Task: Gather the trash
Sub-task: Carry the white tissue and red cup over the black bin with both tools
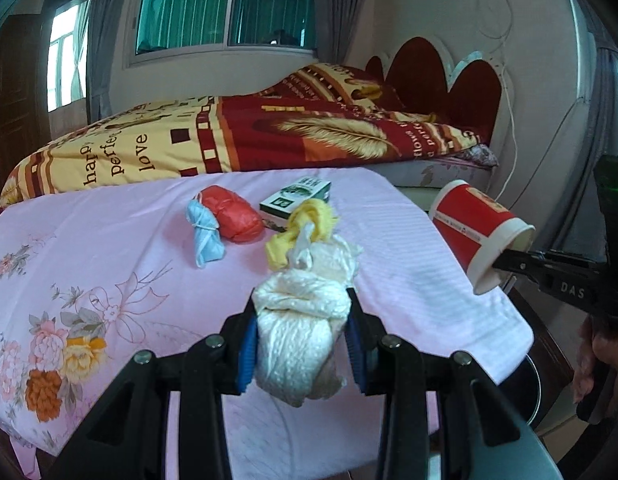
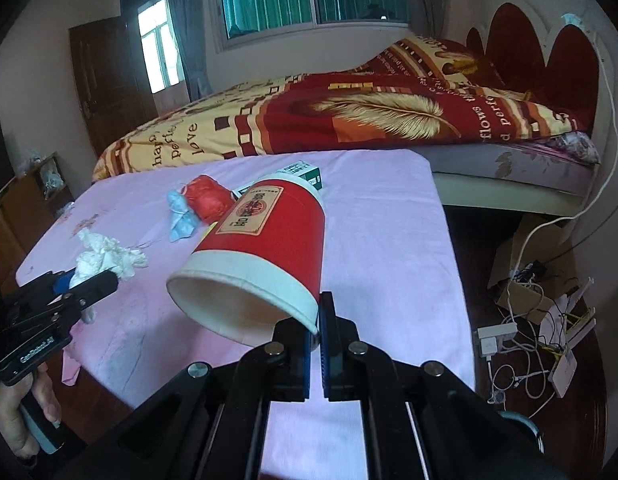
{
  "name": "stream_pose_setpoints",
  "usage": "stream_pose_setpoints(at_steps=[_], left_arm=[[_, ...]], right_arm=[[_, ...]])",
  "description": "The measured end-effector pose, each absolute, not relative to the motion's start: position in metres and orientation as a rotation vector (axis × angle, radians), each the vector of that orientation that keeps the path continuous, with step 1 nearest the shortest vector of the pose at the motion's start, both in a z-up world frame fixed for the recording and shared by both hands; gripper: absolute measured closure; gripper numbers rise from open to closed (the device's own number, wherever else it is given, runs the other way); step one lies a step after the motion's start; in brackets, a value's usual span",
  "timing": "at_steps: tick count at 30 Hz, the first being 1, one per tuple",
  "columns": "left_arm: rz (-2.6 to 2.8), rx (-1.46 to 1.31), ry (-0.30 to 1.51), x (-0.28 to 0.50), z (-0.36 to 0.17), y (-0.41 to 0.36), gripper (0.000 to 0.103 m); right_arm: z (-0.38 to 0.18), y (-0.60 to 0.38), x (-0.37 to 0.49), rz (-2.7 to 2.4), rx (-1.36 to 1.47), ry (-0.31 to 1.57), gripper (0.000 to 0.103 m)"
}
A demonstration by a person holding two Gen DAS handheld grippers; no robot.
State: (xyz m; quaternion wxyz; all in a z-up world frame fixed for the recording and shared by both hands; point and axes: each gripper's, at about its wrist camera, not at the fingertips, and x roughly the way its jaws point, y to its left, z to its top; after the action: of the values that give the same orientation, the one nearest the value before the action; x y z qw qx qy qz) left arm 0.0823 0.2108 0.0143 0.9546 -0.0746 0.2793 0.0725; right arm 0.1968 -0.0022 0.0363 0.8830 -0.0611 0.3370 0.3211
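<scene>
Pink floral cloth [image 1: 109,248] covers the desk where trash lies scattered in a bedroom. Left gripper [image 1: 301,344] has its blue-padded jaws clamped on a white crumpled bag [image 1: 297,340], held above the near edge of the desk. Just ahead of those jaws lies a yellow bag [image 1: 305,226], with its tail under the white bag's loose end; beyond it sits a green box [image 1: 297,198]. Ahead and to the left of the jaws, a red wad [image 1: 233,214] and a blue mask [image 1: 205,234] lie touching each other. Right gripper [image 2: 317,344] has its jaws pressed together on the white rim of a red cup [image 2: 261,248], one jaw inside the mouth and one outside, the cup tilted with its base pointing away over the desk. From the right wrist view, the left gripper shows at the far left with the white bag in its grasp, and the red wad, mask and box lie beyond the cup. Behind the desk stands a bed [image 2: 309,120] under a red-and-yellow quilt; cables [image 2: 521,320] lie tangled on the floor to the right of the jaws.
</scene>
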Motion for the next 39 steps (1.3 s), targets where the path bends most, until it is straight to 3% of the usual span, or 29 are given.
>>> stream_pose_setpoints(at_steps=[12,39], left_arm=[[0.056,-0.109,0.553,0.076,0.020,0.149,0.064],[-0.208,-0.016,0.599,0.108,0.010,0.010,0.064]], right_arm=[[0.045,-0.088,0.159,0.602,-0.065,0.650,0.099],[0.005,-0.253,0.147,0.312,0.033,0.705,0.099]])
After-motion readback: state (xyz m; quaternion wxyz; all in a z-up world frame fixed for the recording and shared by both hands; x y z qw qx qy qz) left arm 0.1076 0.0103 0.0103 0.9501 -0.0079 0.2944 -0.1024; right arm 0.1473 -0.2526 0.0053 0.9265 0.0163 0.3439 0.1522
